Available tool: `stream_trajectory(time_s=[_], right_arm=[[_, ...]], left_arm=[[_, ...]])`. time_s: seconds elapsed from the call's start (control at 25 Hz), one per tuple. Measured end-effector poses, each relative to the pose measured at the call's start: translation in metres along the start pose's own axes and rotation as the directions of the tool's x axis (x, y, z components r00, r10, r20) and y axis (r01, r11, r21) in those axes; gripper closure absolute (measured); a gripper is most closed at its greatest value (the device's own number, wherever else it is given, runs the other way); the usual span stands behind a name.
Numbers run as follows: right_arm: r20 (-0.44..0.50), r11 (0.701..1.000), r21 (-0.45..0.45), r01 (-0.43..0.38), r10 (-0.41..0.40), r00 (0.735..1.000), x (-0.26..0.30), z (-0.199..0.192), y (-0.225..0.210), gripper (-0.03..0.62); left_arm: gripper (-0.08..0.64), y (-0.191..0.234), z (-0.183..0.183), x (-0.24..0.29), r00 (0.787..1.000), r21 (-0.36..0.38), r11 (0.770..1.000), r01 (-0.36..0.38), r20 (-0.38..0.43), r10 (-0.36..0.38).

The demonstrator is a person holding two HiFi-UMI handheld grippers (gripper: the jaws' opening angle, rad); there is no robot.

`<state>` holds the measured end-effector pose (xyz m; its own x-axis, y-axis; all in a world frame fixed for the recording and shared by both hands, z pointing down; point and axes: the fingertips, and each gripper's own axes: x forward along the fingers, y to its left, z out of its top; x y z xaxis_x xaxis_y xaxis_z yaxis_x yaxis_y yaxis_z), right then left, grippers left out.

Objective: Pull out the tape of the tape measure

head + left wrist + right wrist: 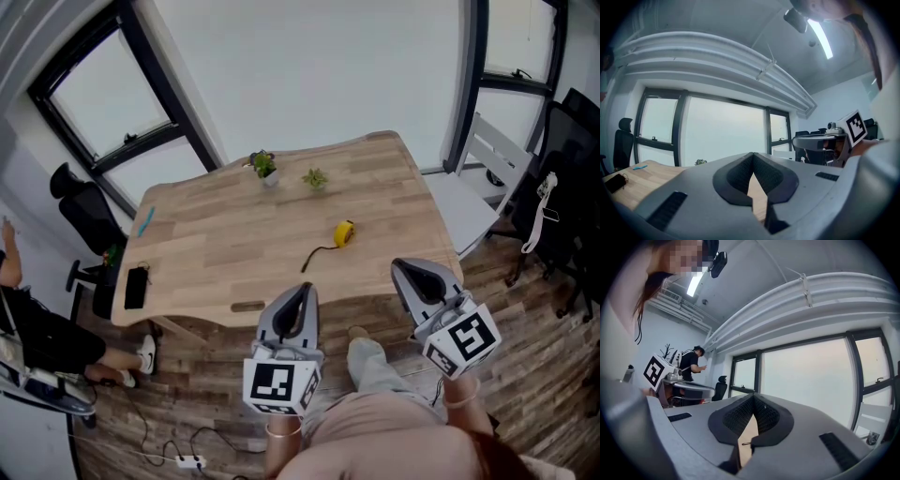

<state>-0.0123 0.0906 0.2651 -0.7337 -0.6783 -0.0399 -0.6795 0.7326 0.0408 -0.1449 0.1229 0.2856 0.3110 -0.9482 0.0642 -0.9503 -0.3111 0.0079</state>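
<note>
Left tongs [302,291] and right tongs [411,270] hang pressed together, empty, short of the small yellow tape measure [345,232] on the pale wooden desk [216,253]; unbraced, its seemingly light case could skid when tugged.

No readable text, brand or number, only square markers on left cube [279,384], right cube [461,339]

A yellow tape measure [345,233] lies on the wooden table [225,244], a dark strap [317,254] trailing from it toward the near edge. Two small potted plants [263,167] stand by the far edge. A blue pen [144,221] and a black phone [135,287] lie at the left end. The left gripper [305,291] and the right gripper [405,269] hover at the near edge, well apart from the tape measure, jaws together and empty.
</note>
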Motion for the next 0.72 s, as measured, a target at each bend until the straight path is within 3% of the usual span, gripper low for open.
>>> stream_trajectory(time_s=[0.72], right_arm=[[-0.013, 1.000, 0.014, 0.001, -0.001, 1.000, 0.0019, -0.0051, -0.0019, 0.594]], left_arm=[[0.560, 0.0010, -0.0065, 0.0050, 1.000, -0.010, 1.000, 0.009, -0.011, -0.010]])
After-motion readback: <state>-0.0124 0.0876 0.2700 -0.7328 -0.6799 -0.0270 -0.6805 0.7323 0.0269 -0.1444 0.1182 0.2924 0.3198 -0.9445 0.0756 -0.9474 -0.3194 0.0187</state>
